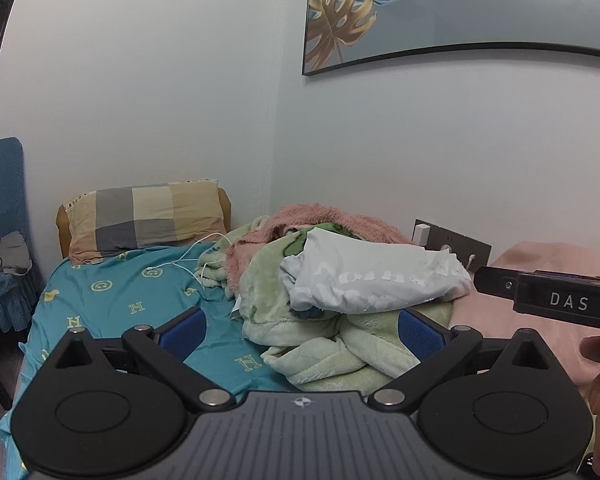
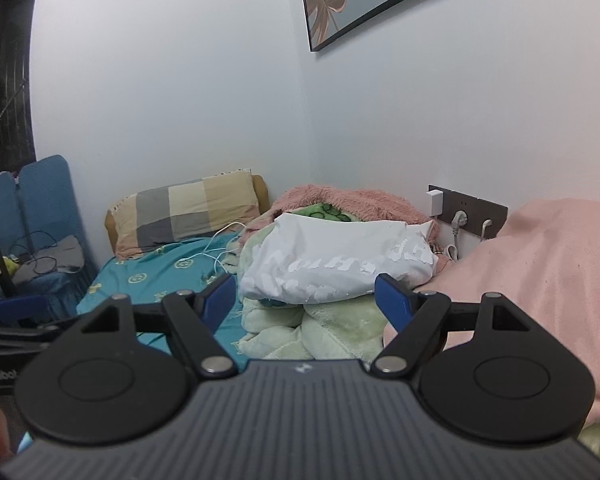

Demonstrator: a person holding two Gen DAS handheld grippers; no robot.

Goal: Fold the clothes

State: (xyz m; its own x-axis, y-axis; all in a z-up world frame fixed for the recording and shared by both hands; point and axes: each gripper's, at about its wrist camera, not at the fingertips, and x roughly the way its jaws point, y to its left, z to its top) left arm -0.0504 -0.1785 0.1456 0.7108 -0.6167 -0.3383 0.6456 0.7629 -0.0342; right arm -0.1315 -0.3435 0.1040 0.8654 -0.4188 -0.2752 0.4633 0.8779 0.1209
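Bed [image 1: 112, 304] with teal patterned sheet ran along the wall; checked pillow [image 1: 144, 220] at its far end. A heap of bedding sat mid-bed: green fleece blanket [image 1: 320, 344] under and in front, fuzzy pink blanket [image 1: 340, 220] behind. The task's garment, a white shirt [image 1: 372, 284] with cracked white lettering, lay bunched and creased on top of that heap, not flat and not folded. A pink cloth [image 2: 540, 280] covered the near right of the bed. A white cable [image 1: 192, 258] trailed over the sheet beside the heap. Left gripper [image 1: 300, 336] was held low in front of the heap, fingers spread wide and empty, shirt just beyond them. Right gripper [image 2: 304, 300] likewise: fingers wide apart, nothing held, shirt framed between them but apart. Judgement: the shirt needed lifting off the soft heap and spreading on a flat part of the bed. To do it well, pinch only the shirt's one layer at two separated edge points, shoulders or hem if they can be found, without catching the fleece below, and keep clear of the cable.
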